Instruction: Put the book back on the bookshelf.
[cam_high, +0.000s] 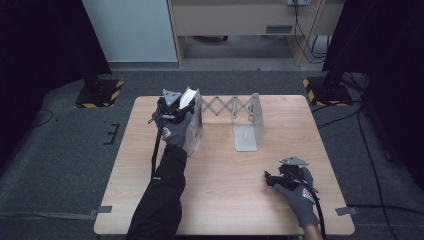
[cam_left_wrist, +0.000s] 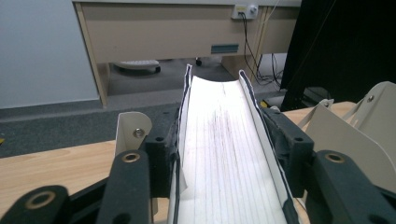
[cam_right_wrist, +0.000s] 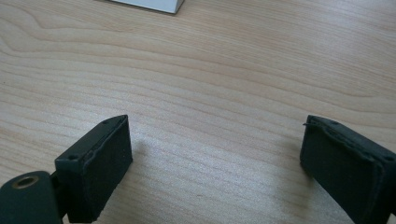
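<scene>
At the rack's (cam_high: 247, 120) left end plate, left gripper (cam_high: 172, 111) clamps the book (cam_left_wrist: 224, 154) upright to slot it in, while right gripper (cam_right_wrist: 215, 163) rests wide, empty, on the table (cam_high: 225, 185).

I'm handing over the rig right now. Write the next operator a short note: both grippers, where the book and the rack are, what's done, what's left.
Left gripper: shut on the book, page edges facing the camera, held at the left end plate of the expanding book rack.
Right gripper: open, nothing between the jaws, resting over bare table at the near right.
Rack: at the back middle of the table, right end plate standing free.
Done: book picked up and brought to the rack.
Left: likely seat the book against the left plate, let go, pull the hand back. Whether the book already rests on the rack base cannot be told.
</scene>
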